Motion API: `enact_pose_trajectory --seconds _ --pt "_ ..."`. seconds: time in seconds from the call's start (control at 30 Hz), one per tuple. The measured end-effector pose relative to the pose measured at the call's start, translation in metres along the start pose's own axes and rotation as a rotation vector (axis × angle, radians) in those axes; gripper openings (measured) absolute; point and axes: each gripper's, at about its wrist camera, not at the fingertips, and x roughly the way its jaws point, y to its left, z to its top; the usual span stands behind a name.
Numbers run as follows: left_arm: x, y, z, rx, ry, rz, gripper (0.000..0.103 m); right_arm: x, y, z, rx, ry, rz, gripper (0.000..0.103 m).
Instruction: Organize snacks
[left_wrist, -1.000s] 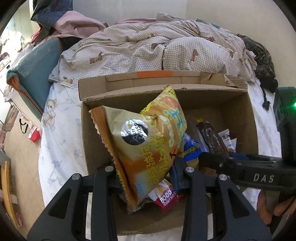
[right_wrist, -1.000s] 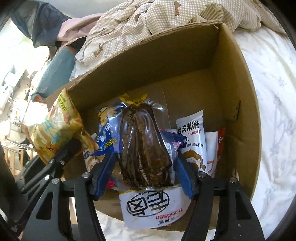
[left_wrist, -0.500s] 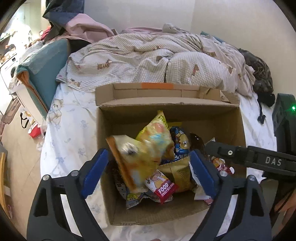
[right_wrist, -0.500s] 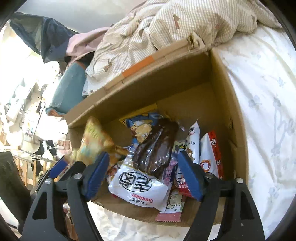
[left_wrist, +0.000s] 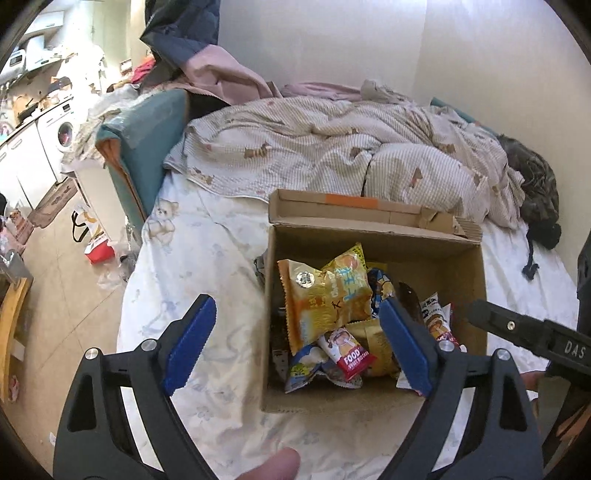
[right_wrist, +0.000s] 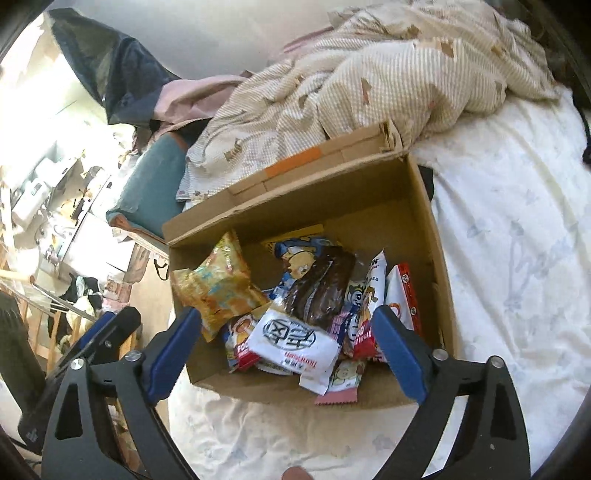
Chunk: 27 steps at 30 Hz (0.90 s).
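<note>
While a second ago each gripper was pinching a packet down inside the cardboard box (left_wrist: 373, 400), both are now hanging above it with nothing between their pads. The left gripper (left_wrist: 297, 341) is standing with its jaws spread wide; they have just been opening, and the orange-yellow snack bag (left_wrist: 325, 295) that it was clamping is now lying loose in the box's left part, leaning on the other packets. The right gripper (right_wrist: 286, 354) is likewise released, its jaws having just been opening further, and the dark brown packet (right_wrist: 321, 286) that it was gripping is now resting on top of the heap in the middle of the box, clear of both blue pads (right_wrist: 397, 354). Compared with the earlier views, the box is appearing smaller and lower in both wrist cameras, with more of the white printed bedsheet (left_wrist: 207, 258) showing around it, so both grippers are sitting higher and farther back. A white packet with black characters (right_wrist: 295, 341) and a red packet reading FOOD (left_wrist: 349, 354) are lying near the box's front wall. The checked duvet (left_wrist: 332, 151) is bunching up just behind the box's rear flap. A fingertip (left_wrist: 273, 465) is poking in at the bottom edge of the left view.
</note>
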Motion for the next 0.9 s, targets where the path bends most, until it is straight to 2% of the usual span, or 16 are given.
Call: enact_pose_trajectory --seconds 0.23,0.33,0.5,0.53,0.7,0.9 --pt "-0.032 0.013 -0.013 0.003 -0.038 0.004 0.089 -0.036 0.007 -0.027 -0.007 -0.041 -0.005 0.102" --pt "-0.044 0.018 -0.024 0.006 -0.039 0.011 0.095 -0.051 0.009 -0.040 -0.010 -0.070 -0.022 0.103" --pt "-0.062 0.024 -0.045 0.016 -0.021 0.011 0.097 -0.068 0.012 -0.061 -0.025 -0.099 -0.054 0.103" --pt "-0.065 0.025 -0.049 0.016 -0.022 0.013 0.101 -0.071 0.013 -0.066 -0.029 -0.104 -0.061 0.103" --pt "-0.085 0.028 -0.069 0.014 -0.030 0.007 0.103 -0.084 0.022 -0.090 -0.077 -0.152 -0.117 0.103" --pt "-0.110 0.032 -0.089 0.008 -0.076 0.015 0.103 -0.098 0.035 -0.119 -0.162 -0.202 -0.197 0.103"
